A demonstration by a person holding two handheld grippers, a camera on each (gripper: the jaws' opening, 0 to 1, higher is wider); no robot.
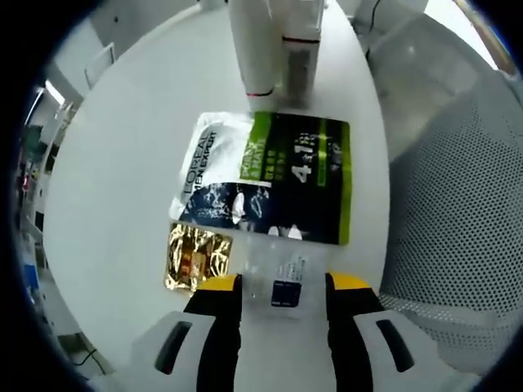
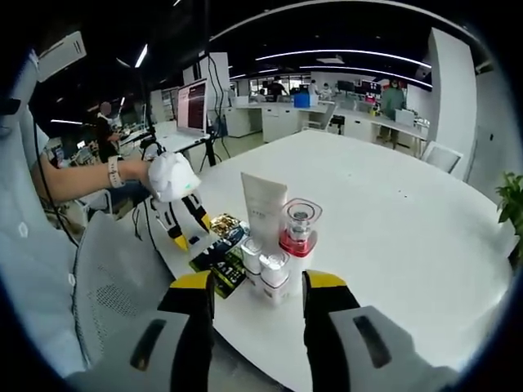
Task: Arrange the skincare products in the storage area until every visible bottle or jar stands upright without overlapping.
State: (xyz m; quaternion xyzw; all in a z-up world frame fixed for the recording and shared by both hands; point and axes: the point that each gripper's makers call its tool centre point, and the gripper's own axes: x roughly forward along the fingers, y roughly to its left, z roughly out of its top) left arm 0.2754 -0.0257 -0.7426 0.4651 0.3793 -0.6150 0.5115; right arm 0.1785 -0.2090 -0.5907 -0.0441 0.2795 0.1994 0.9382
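Note:
In the left gripper view several flat sachets lie on the white table (image 1: 122, 163): a white and dark L'Oreal sachet (image 1: 214, 175), a green and black sachet (image 1: 306, 175) overlapping it, and a gold foil sachet (image 1: 196, 259). A small clear packet with a dark label (image 1: 283, 283) lies between the yellow-tipped jaws of my left gripper (image 1: 283, 287), which is open and apart from it. Beyond stand a white tube (image 1: 260, 45) and a clear bottle with a red band (image 1: 300, 57). My right gripper (image 2: 259, 292) is open, just short of two small white bottles (image 2: 274, 273), the tube (image 2: 263, 206) and the clear bottle (image 2: 298, 229).
A grey mesh chair (image 1: 458, 212) stands against the table edge beside the sachets (image 2: 219, 255). A gloved hand (image 2: 172, 175) holds the left gripper (image 2: 185, 222) over them. The round table (image 2: 392, 212) stretches far behind the bottles. Desks and monitors stand in the background.

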